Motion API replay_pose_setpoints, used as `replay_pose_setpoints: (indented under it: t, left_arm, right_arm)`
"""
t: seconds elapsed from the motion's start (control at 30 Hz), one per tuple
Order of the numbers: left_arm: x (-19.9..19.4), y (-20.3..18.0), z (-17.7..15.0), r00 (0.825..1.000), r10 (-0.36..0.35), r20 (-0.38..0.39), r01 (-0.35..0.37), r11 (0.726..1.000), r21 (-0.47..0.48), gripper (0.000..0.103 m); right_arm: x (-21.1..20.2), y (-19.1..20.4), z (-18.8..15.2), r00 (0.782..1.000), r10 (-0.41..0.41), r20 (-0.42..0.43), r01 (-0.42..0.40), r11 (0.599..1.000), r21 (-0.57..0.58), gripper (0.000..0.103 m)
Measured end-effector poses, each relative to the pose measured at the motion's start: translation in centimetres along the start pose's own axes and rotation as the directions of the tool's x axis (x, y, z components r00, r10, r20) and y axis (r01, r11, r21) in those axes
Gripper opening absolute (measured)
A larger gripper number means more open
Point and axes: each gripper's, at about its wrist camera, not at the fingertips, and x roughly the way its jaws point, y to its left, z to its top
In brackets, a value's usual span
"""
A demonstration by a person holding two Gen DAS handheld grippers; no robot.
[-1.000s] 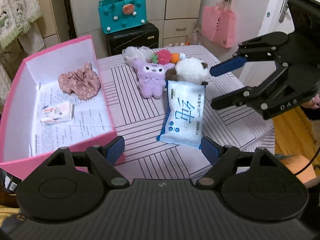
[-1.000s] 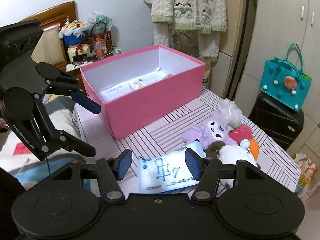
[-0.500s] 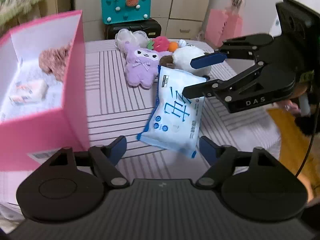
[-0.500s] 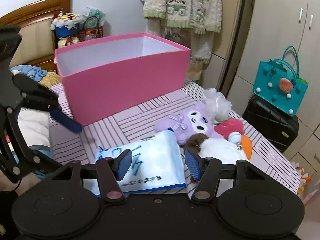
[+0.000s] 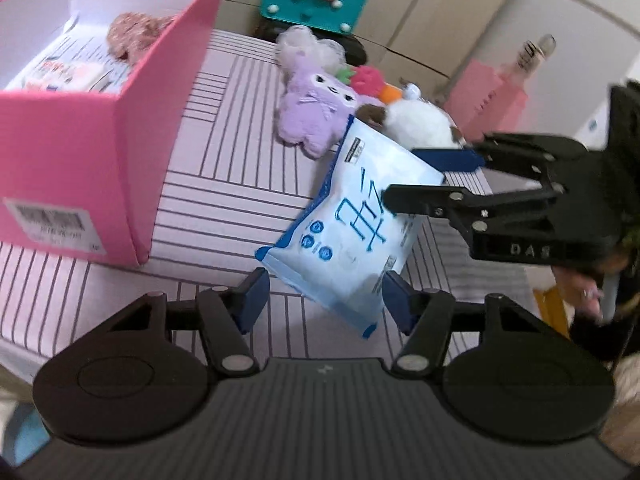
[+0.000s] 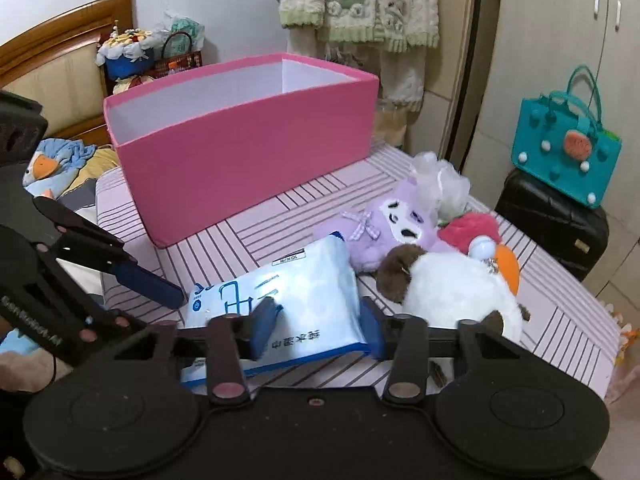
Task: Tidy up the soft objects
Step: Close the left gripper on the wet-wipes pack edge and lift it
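A blue-and-white tissue pack [image 5: 352,216] lies on the striped table [image 5: 224,176]. My right gripper [image 6: 318,330] is open, its fingers on either side of the pack's near end [image 6: 296,300]; it also shows in the left wrist view [image 5: 428,178]. My left gripper [image 5: 326,300] is open and empty at the pack's other end. A purple plush [image 5: 312,114], a white plush [image 6: 452,292], a red plush [image 6: 468,230] and a white puff [image 6: 440,178] lie beyond. The pink box [image 5: 80,132] holds a pink cloth [image 5: 136,32] and a small pack [image 5: 60,76].
A teal bag [image 6: 568,140] sits on a black suitcase [image 6: 556,220] behind the table. A pink bag [image 5: 492,100] hangs at the right. A bed with cloths [image 6: 60,160] lies past the box. The table edge runs close to both grippers.
My right gripper has dropped and moved in until its fingers straddle the tissue pack. My left gripper has swung lower and closer to the pack's other end.
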Motion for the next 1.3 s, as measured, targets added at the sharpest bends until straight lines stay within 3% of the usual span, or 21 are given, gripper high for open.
replay_pose_setpoints:
  t: [0.07, 0.1, 0.23, 0.37, 0.53, 0.73, 0.83, 0.93, 1.13, 1.2, 1.3]
  left_arm:
    - [0.1, 0.2, -0.2, 1.0, -0.01, 0.018, 0.011, 0.999, -0.041, 0.061]
    - [0.1, 0.3, -0.3, 1.0, -0.011, 0.029, 0.013, 0.998, -0.056, 0.059]
    - [0.0, 0.7, -0.7, 0.999, -0.01, 0.05, 0.014, 0.997, -0.071, 0.041]
    - [0.0, 1.1, -1.1, 0.998, -0.036, 0.056, 0.04, 0.997, -0.071, 0.032]
    - [-0.1, 1.3, -1.2, 0.997, -0.054, 0.047, 0.057, 0.997, -0.055, 0.032]
    - [0.6, 1.2, -0.1, 0.998, -0.06, 0.026, 0.061, 0.998, -0.035, 0.034]
    - [0.9, 0.9, 0.1, 0.998, -0.053, 0.018, 0.053, 0.998, -0.018, 0.035]
    - [1.0, 0.7, 0.2, 0.999, -0.051, 0.009, 0.051, 0.999, -0.007, 0.035]
    - [1.2, 0.9, 0.2, 0.998, -0.059, 0.01, 0.059, 0.998, -0.018, 0.033]
    - [1.1, 0.8, 0.1, 0.999, -0.052, 0.014, 0.052, 0.999, -0.006, 0.031]
    - [1.2, 0.7, 0.0, 0.998, -0.059, 0.003, 0.059, 0.998, -0.009, 0.026]
  right_arm:
    - [-0.5, 0.4, 0.0, 1.0, -0.003, 0.022, 0.003, 1.0, -0.001, 0.032]
    - [-0.7, 0.5, 0.1, 0.999, -0.011, 0.032, 0.011, 1.0, 0.002, 0.031]
    - [-1.8, 1.6, 0.0, 0.995, -0.068, 0.074, 0.068, 0.998, -0.001, 0.014]
    - [-2.6, 2.2, -0.4, 0.994, -0.078, 0.074, 0.077, 0.997, 0.016, 0.014]
    - [-3.4, 1.7, -1.5, 0.998, -0.049, 0.049, 0.043, 0.993, 0.112, 0.014]
    - [-3.5, 0.6, -4.3, 0.998, 0.001, 0.061, -0.017, 0.961, 0.277, 0.014]
    - [-2.4, 0.1, -5.4, 0.999, 0.007, 0.031, -0.017, 0.943, 0.331, 0.019]
    - [-1.3, -0.6, -6.0, 0.999, 0.032, 0.016, -0.035, 0.924, 0.38, 0.031]
    - [-0.3, -1.4, -6.3, 0.996, 0.087, 0.02, -0.088, 0.913, 0.399, 0.044]
    - [-0.2, -1.4, -6.4, 0.995, 0.096, 0.026, -0.099, 0.911, 0.4, 0.044]
    - [-0.5, -0.5, -6.1, 0.996, 0.087, 0.018, -0.088, 0.925, 0.37, 0.035]
